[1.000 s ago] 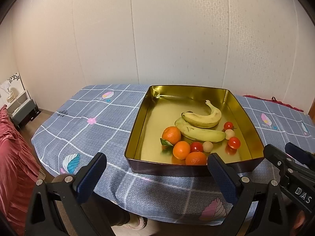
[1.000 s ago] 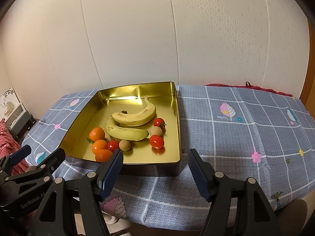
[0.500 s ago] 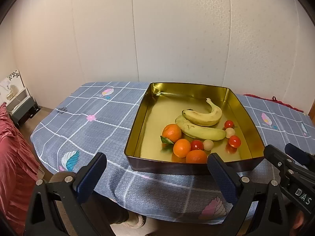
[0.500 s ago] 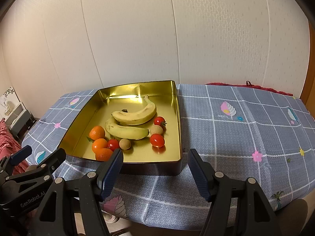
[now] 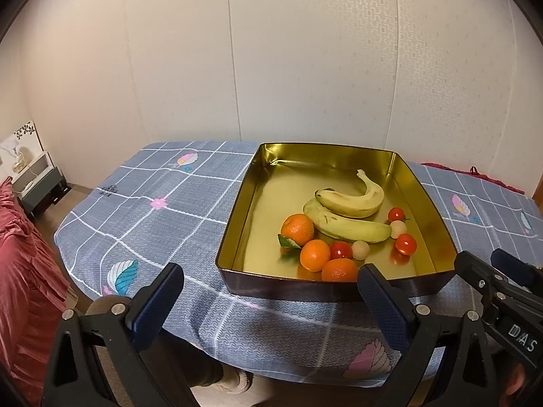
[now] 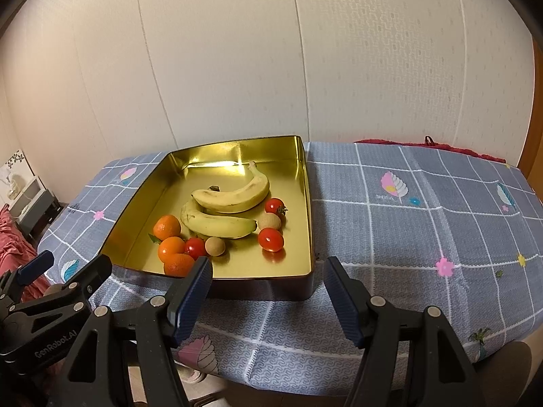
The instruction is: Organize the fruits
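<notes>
Gold tray (image 5: 237, 213) sits on the blue checked tablecloth (image 5: 152, 210); inside lie two bananas (image 5: 349, 227), three oranges (image 5: 315, 255), three cherry tomatoes (image 5: 406, 243) and two pale round fruits (image 5: 360, 249), clustered near its front right; left gripper (image 5: 271, 291) and right gripper (image 6: 268, 291) gape wide, holding nothing, short of the tray; nothing differs from the earlier frames.

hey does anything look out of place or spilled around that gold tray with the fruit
Nothing stands out. All the fruit, including two bananas and the oranges, lies inside the gold tray, which sits flat on the tablecloth. Nothing has spilled.
</notes>
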A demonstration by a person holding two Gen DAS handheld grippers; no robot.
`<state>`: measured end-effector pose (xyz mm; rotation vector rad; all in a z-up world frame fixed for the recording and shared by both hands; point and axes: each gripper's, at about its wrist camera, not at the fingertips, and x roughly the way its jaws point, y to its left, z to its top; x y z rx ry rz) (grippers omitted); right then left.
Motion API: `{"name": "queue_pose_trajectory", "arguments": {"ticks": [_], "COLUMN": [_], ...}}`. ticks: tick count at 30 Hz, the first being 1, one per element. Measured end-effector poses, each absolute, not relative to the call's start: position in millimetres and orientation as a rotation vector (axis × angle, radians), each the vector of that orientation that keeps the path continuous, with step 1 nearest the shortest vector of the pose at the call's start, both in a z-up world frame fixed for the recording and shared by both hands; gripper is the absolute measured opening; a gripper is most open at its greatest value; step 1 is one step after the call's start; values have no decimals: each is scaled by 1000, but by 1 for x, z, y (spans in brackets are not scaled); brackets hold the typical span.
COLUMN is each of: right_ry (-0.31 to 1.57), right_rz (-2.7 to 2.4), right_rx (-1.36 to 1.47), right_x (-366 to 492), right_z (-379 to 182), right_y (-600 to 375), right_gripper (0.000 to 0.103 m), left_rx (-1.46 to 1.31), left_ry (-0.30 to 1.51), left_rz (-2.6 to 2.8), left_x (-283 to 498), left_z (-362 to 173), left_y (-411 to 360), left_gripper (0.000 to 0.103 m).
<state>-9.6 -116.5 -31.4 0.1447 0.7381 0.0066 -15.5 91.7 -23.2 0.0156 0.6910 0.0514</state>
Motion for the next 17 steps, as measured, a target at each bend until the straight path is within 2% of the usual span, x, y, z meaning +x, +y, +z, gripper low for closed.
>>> {"name": "queue_pose_trajectory", "arguments": {"ticks": [17], "right_ry": [734], "right_rz": [2], "right_rx": [142], "right_x": [-8], "right_z": [-34], "right_y": [-119], "right_gripper": [69], "left_rx": [15], "left_ry": [701], "left_rz": [62], "left_x": [-15], "left_z": [-26], "left_y": [91], "left_gripper": [103]}}
